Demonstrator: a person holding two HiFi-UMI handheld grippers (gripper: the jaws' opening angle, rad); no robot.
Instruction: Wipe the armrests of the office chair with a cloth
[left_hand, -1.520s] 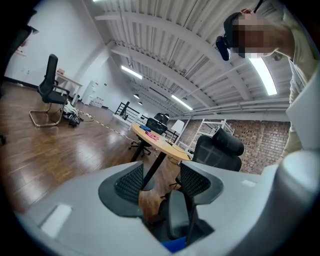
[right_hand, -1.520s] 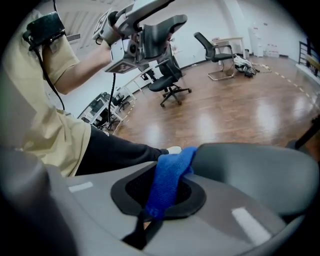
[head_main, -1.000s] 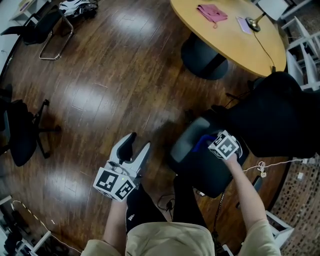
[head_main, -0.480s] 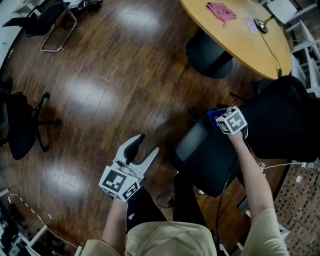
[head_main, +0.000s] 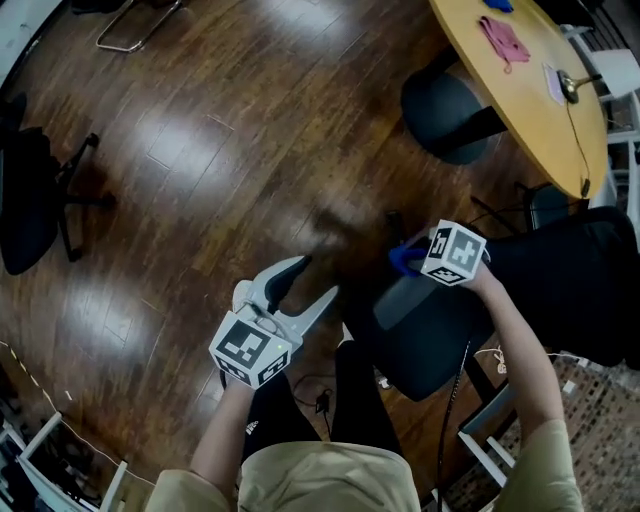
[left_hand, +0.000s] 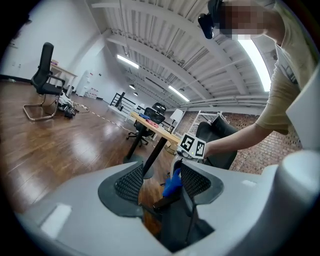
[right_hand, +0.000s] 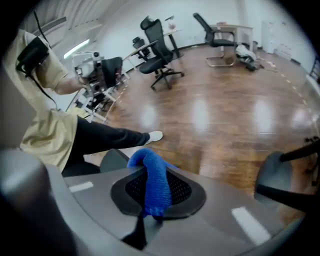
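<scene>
Head view, going left to right: the left gripper (head_main: 312, 279) hangs over the wooden floor (head_main: 200, 150) just left of the office chair (head_main: 425, 345), fingers wide apart with nothing between them. Looking along it in the left gripper view, the armrest (left_hand: 166, 202) shows as a dark bar beyond the open fingers. Its long axis runs away from that gripper, up toward the blue cloth (left_hand: 173, 184) at its far end. Can't tell if cloth and bar actually touch. So the right gripper (head_main: 420, 262) is clearly the nearer one, with its fingers clamped on the cloth, which droops out the front. My guess is the wipe wants to run along the bar's length, back toward the person, with the left hand free to steady the chair. The round bench (head_main: 520, 100) is well off to the upper right
</scene>
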